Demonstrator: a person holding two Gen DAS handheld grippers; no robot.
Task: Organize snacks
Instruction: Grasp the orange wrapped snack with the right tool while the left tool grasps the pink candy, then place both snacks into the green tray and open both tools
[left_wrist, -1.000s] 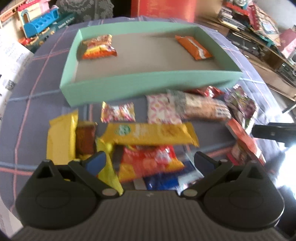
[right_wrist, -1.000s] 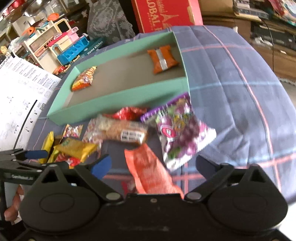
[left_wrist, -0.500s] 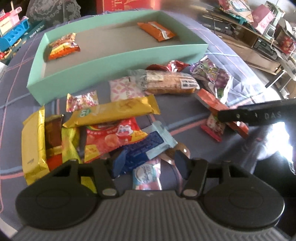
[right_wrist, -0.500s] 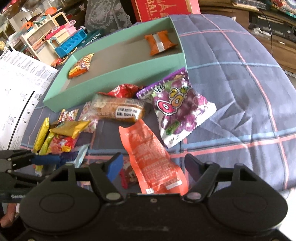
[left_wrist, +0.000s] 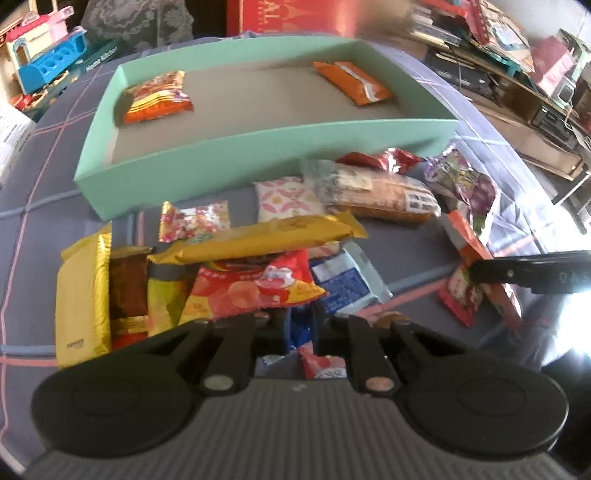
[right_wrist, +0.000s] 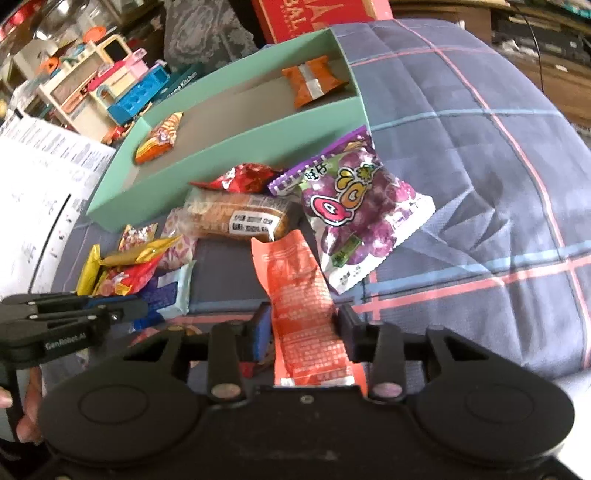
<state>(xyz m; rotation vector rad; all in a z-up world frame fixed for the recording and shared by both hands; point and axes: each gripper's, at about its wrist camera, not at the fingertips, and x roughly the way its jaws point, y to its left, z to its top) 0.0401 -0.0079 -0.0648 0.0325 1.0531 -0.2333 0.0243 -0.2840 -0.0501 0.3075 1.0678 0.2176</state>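
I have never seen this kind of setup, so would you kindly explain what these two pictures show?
There is no robot here. A person holds a two-fingered grabbing tool in each hand, and each tool carries a wide-angle camera looking along its fingers, so the black shapes at the bottom are the tools themselves. One picture comes from the left gripper, the other from the right gripper. A checked cloth holds a green box with two snack packets inside and many more loose in front. The left fingers are shut, seemingly pinching the blue-and-white packet. The right fingers are closing around the long orange packet.
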